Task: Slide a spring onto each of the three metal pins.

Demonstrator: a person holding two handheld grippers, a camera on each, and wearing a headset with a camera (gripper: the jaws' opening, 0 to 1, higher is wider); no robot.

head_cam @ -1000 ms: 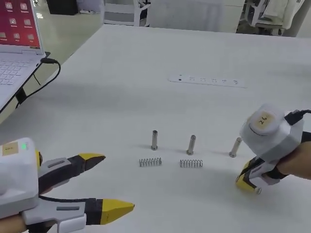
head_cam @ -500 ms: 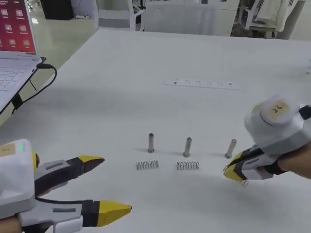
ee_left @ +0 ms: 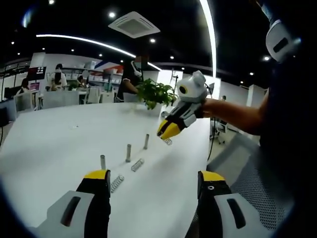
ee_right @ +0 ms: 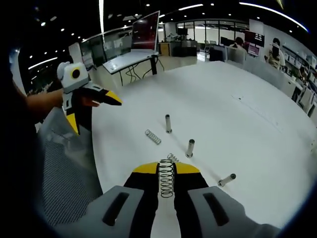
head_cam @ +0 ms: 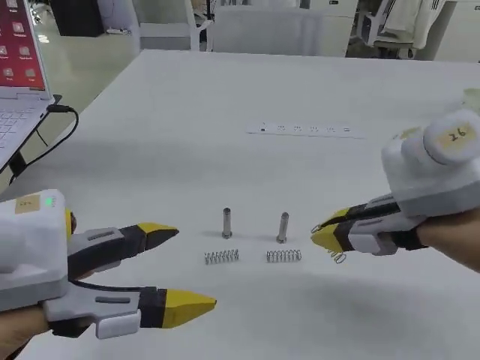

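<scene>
Hovering at 7 o'clock, yellow-tipped left gripper sat w/ jaws apart, empty. Right gripper at 3 o'clock, clamped on small steel coil spring, had risen off white table toward short upright metal pins, so threading looked next. Two loose springs lay just before the pins. White power strip at 12 o'clock blocked nothing.

A plain white table is stretching across the scene. The left gripper and right gripper are both showing bright yellow tips on black fingers, with white and grey bodies. The left pin and middle pin are gleaming dull silver, as are the left spring, middle spring and held spring. At far left, a laptop screen is glowing red beside a black cable. Farther off, a power strip is showing white.
</scene>
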